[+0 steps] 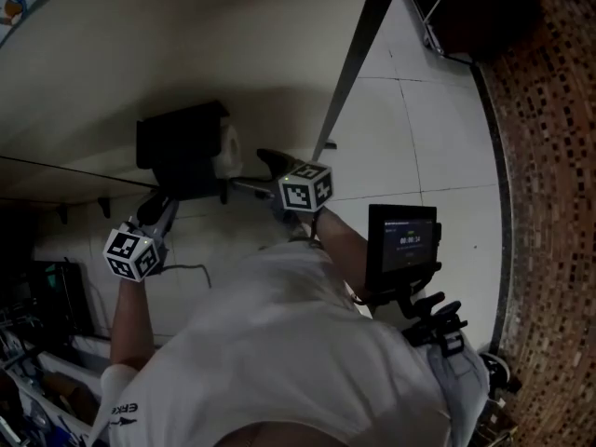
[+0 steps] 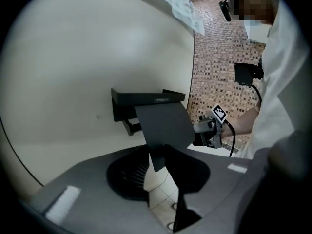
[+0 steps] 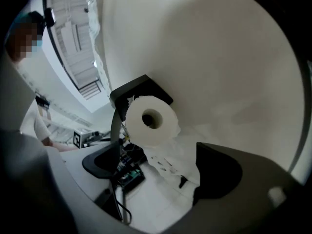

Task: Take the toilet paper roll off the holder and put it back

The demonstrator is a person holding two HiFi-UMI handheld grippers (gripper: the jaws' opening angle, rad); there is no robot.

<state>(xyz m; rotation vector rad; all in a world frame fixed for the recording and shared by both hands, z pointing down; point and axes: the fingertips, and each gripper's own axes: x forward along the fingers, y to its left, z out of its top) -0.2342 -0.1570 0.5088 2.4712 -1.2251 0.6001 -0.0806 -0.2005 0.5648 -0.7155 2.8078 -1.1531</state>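
Right hand-held gripper, jaws spread, faces toilet paper roll ahead; left hand-held gripper pinches holder flap.

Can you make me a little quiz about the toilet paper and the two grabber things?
1. True or false: the toilet paper roll is lying on the floor.
2. Which gripper has the black flap between its jaws? A) left B) right C) neither
3. Fill in: the jaws of the right gripper stand wide ____, with nothing held.

Key:
1. False. It sits on the holder on the wall.
2. A, the left gripper.
3. open
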